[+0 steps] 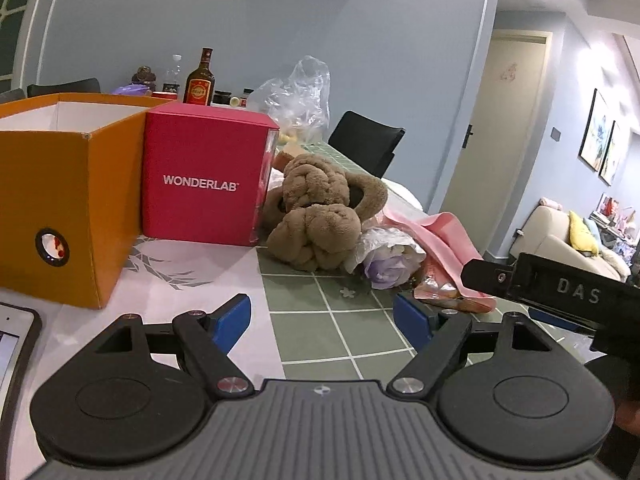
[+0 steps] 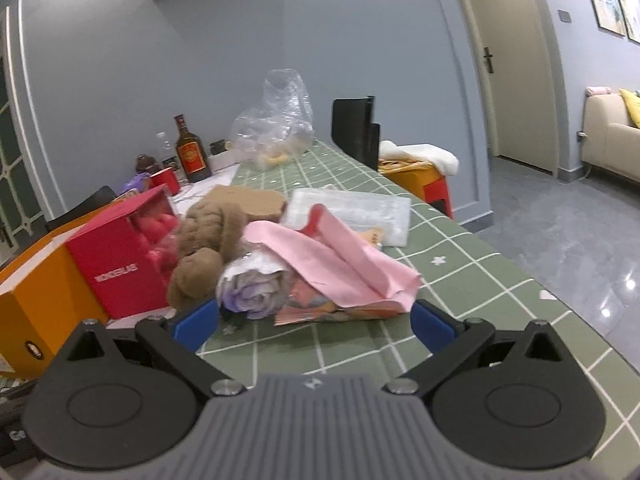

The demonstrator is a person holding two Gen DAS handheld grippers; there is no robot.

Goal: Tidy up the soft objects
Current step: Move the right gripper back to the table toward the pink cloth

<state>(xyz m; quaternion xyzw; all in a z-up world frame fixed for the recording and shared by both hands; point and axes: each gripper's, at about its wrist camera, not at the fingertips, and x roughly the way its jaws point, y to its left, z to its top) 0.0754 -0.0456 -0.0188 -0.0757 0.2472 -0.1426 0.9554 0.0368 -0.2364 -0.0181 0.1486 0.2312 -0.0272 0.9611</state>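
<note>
A brown plush knotted toy (image 1: 320, 216) lies on the green checked tablecloth (image 1: 340, 328) beside a red WONDERLAB box (image 1: 204, 176). A purple and white soft flower in plastic wrap (image 1: 386, 260) and a pink cloth (image 1: 436, 236) lie right of it. My left gripper (image 1: 322, 320) is open and empty, just short of the toy. The right gripper's body (image 1: 560, 292) shows at the right. In the right wrist view my right gripper (image 2: 314, 322) is open and empty, close in front of the flower (image 2: 256, 288), pink cloth (image 2: 340, 260) and toy (image 2: 204, 248).
An open orange box (image 1: 60, 200) stands left of the red box. A tablet (image 1: 12, 344) lies at the near left. A brown bottle (image 1: 199, 80), clear plastic bag (image 1: 296, 92) and black chair (image 1: 364, 140) are at the far end. A clear flat package (image 2: 352, 208) lies behind the cloth.
</note>
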